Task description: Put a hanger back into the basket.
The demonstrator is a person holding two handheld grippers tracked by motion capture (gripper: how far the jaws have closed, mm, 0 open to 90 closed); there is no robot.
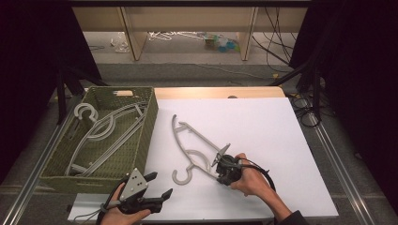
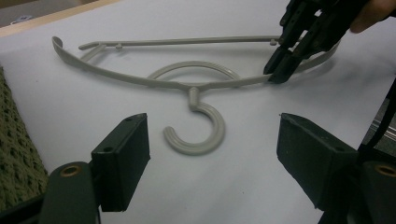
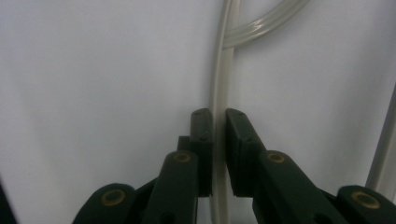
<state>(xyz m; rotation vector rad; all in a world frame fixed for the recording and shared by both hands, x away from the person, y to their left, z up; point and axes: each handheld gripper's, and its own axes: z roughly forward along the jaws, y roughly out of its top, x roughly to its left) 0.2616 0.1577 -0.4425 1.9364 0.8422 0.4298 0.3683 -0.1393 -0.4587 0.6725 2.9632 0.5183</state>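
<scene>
L gripper point(image 2: 212, 158) jaws wide apart, nothing btwn pads | grey hanger point(image 2: 187, 81) flat on white sheet point(image 2: 70, 121), hook twd camera | R gripper point(image 2: 282, 70) clamped on hanger arm, upper right | green basket point(image 2: 16, 154) at left edge

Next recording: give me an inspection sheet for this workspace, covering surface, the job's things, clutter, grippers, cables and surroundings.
Surface: white table top, wooden edge at the far side.
Job's things: grey hanger lying flat on the white top, hook toward the person; green woven basket at the left with more grey hangers inside.
Clutter: nothing seen on the white top.
Grippers: right gripper shut on the hanger's arm, the thin bar between its pads; left gripper open, jaws wide, pointing at the hook, touching nothing.
Cables: a black cable loops from the right gripper; more black cables run on the floor behind.
Surroundings: wooden frame legs and scattered items on the floor beyond the table; dark curtains at both sides.
</scene>
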